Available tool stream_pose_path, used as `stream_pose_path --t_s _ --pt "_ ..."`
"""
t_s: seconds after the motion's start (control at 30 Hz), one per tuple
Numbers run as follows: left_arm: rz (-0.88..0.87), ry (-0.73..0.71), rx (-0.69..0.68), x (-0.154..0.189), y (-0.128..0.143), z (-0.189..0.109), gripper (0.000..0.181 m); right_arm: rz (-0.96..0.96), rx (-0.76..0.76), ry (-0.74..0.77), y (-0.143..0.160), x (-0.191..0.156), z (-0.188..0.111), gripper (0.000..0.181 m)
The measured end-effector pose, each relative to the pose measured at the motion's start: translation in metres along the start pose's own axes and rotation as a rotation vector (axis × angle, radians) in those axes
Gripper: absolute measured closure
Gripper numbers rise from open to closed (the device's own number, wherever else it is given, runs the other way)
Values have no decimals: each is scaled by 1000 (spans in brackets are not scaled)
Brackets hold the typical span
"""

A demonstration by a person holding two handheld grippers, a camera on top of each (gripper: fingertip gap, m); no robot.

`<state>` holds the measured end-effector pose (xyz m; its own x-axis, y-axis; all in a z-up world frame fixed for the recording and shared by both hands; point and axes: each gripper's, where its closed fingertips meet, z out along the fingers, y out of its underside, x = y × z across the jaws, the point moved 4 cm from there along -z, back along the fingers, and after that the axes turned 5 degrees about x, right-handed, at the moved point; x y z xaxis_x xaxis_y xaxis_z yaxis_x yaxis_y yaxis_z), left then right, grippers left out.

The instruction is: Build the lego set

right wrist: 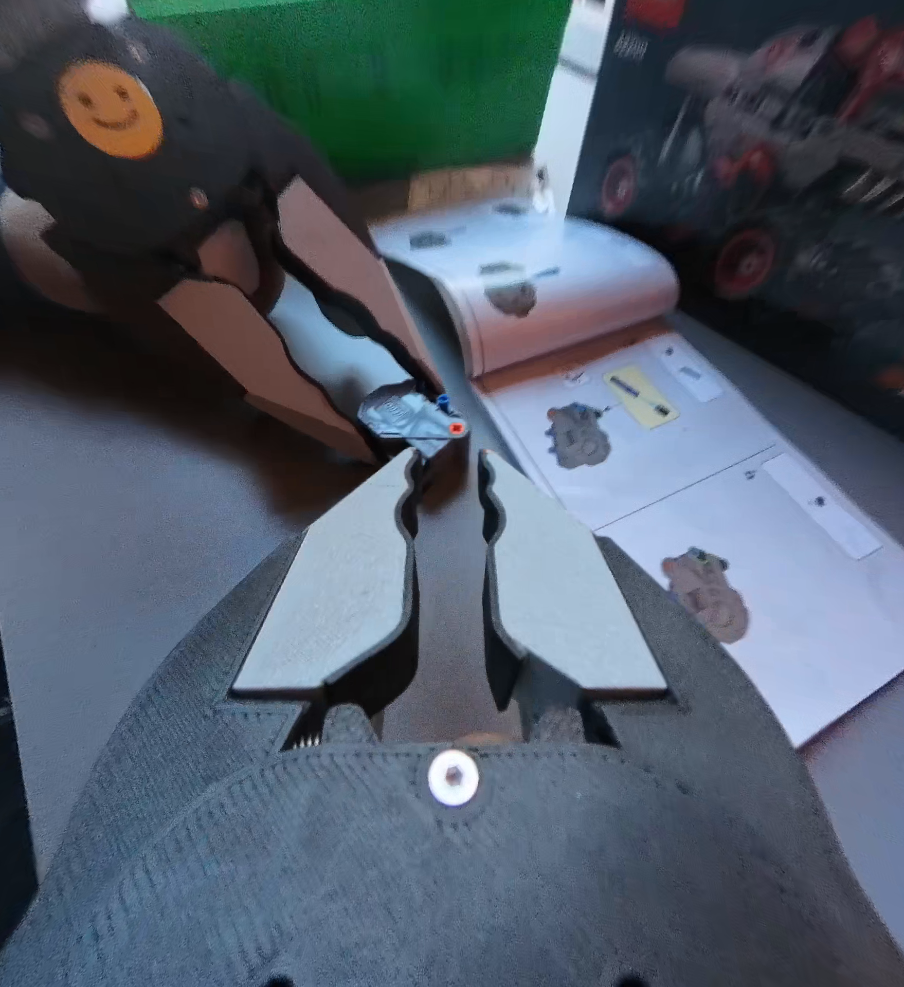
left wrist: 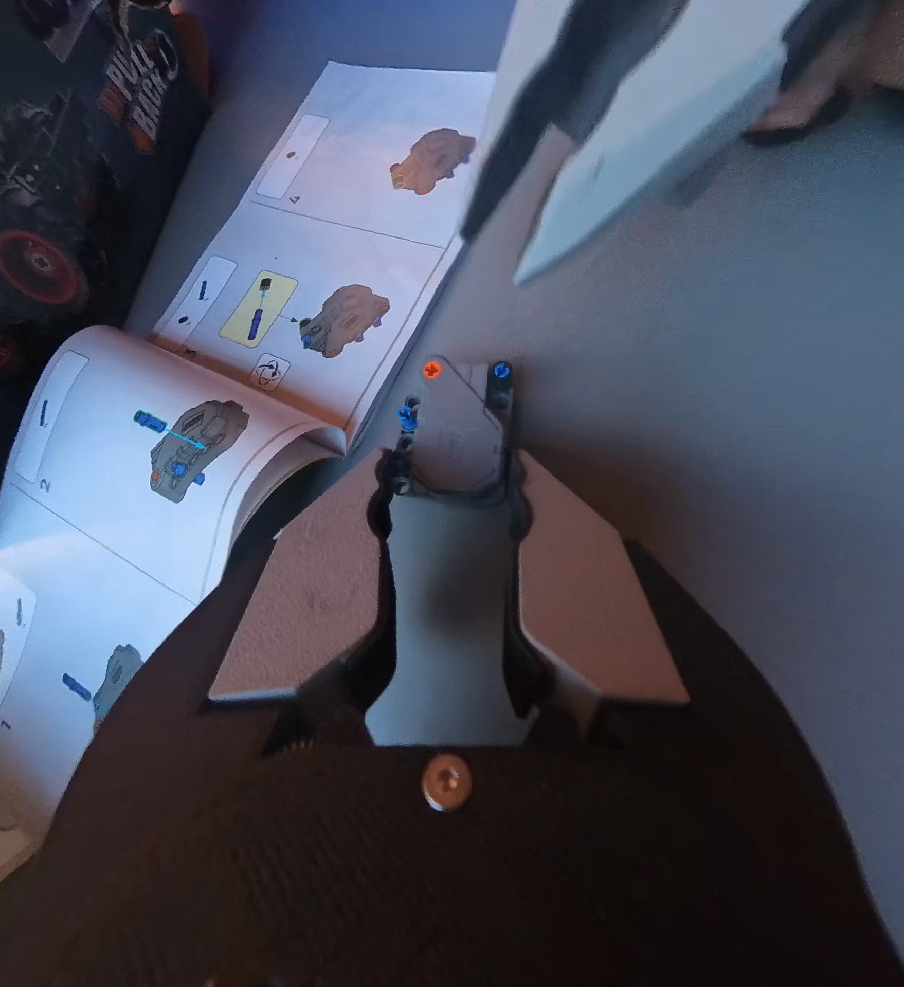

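Note:
A grey lego motor block (left wrist: 463, 427) with an orange pin (left wrist: 431, 370) and blue pins (left wrist: 501, 370) is clamped between my left gripper's (left wrist: 452, 470) fingers, just above the grey table. The same block shows in the right wrist view (right wrist: 412, 416), held by the left gripper (right wrist: 407, 427) that bears an orange smiley sticker. My right gripper (right wrist: 447, 454) is open and empty, its fingertips close to the block's near end, not touching it as far as I can tell.
The open instruction booklet (left wrist: 279, 299) lies left of the block and shows in the right wrist view (right wrist: 679, 480). The dark set box (left wrist: 49, 187) stands behind it, also in the right wrist view (right wrist: 786, 187). A green box (right wrist: 359, 80) stands at the back.

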<state>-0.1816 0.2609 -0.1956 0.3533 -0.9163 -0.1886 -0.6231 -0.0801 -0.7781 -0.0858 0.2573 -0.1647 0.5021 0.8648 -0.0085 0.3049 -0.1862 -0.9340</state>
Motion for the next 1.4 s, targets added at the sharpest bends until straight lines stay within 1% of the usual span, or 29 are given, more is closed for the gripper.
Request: stream_pose_path --t_s 0.03,0.1,0.13,0.2,0.27,0.33,0.4,0.47,0.53,0.57,0.6,0.63,0.67,0.7,0.73,0.8,0.9,1.03,1.1,1.2,1.4 --pt "0 15 2 -1 1 -1 141 -1 36 -9 -3 6 -4 163" --pt "-31 37 11 -3 2 -4 141 2 59 -46 -4 15 -9 161" --pt "-63 72 30 -2 1 -6 141 3 53 -60 -3 19 -10 158" --pt "-176 163 84 1 -4 -12 141 -20 55 -104 -3 22 -11 151" --pt "-288 309 120 7 -9 -18 141 -63 62 -150 -3 21 -13 149" --pt "-394 396 133 8 -10 -22 141 -106 65 -168 -2 20 -16 149" --pt "-451 422 158 4 -11 -24 141 -121 95 -223 -3 12 -23 149" --pt "-470 422 159 0 -9 -23 141 -138 115 -265 -4 2 -27 150" --pt "-477 432 147 0 -6 -22 141 -213 86 -194 -2 3 -28 151" --pt "-481 443 142 2 -6 -21 141 -264 81 -118 -2 10 -29 155" --pt "-484 459 141 3 -6 -21 141 -303 92 -7 -5 22 -32 156" --pt "-489 477 146 4 -7 -21 141 -313 118 119 -9 39 -39 156" --pt "-495 494 151 6 -8 -22 141 -283 157 207 -14 53 -48 156" --pt "-500 505 153 7 -9 -22 141 -221 201 245 -17 65 -57 156" --pt "-497 504 154 7 -8 -22 141 -154 238 260 -18 75 -65 157" --pt "-480 493 149 8 -8 -22 142 -68 255 269 -14 89 -76 157" --pt "-471 503 142 10 -8 -22 144 -78 235 311 -8 100 -82 158" --pt "-463 488 110 10 -5 -18 144 -69 177 258 -1 96 -69 159" --pt "-463 493 108 11 -5 -18 144 -101 122 253 4 93 -62 159" --pt "-458 488 110 11 -5 -18 144 -154 87 263 6 90 -58 161" --pt "-431 479 115 12 -6 -19 144 -181 111 286 1 90 -63 163"
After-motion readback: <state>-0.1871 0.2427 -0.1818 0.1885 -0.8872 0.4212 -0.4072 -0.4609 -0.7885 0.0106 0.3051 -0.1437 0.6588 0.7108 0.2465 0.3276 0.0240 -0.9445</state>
